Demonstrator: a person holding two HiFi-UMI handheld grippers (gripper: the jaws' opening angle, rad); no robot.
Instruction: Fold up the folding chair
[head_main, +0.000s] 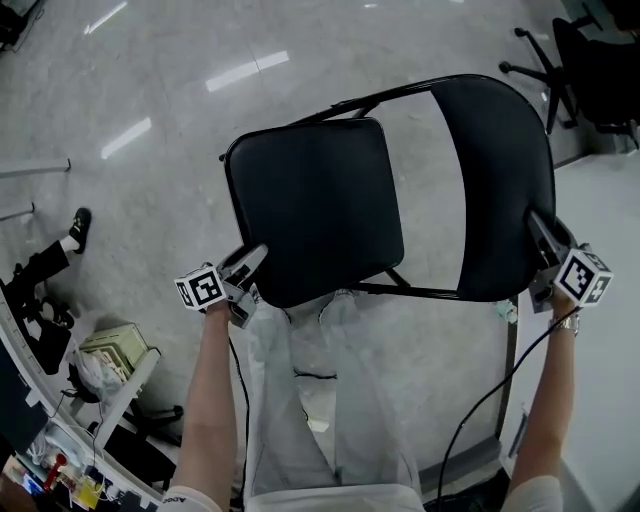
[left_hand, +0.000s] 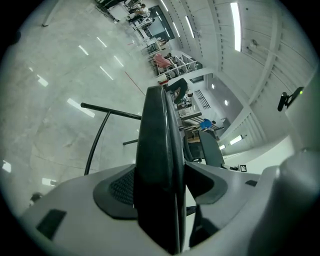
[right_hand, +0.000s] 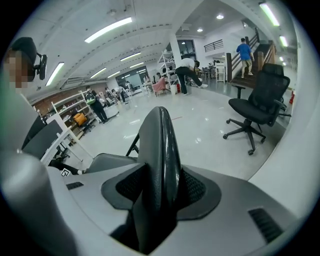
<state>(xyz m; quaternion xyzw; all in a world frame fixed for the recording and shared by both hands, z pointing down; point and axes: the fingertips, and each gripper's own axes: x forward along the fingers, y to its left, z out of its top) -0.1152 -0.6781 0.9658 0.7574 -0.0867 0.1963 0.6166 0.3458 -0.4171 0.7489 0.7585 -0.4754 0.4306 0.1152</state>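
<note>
Polished grey floor (head_main: 150, 120) of an open office spreads beneath the folding chair (head_main: 400, 190), which is just in front of the person; the left gripper (head_main: 243, 285) has its jaws clamped on the near corner of the seat (head_main: 315, 205); the right gripper (head_main: 545, 245) bites the backrest (head_main: 500, 180) edge; both panels look stiff, smooth and probably slippery, the tube frame (left_hand: 97, 135) fairly heavy; whether its legs bear on the floor I cannot tell; panel rims seem the surest hold, clear of pinching hinges.

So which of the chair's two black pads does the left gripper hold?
The seat, the squarish one: the left gripper is shut on its edge. The right gripper holds the curved backrest.
</note>
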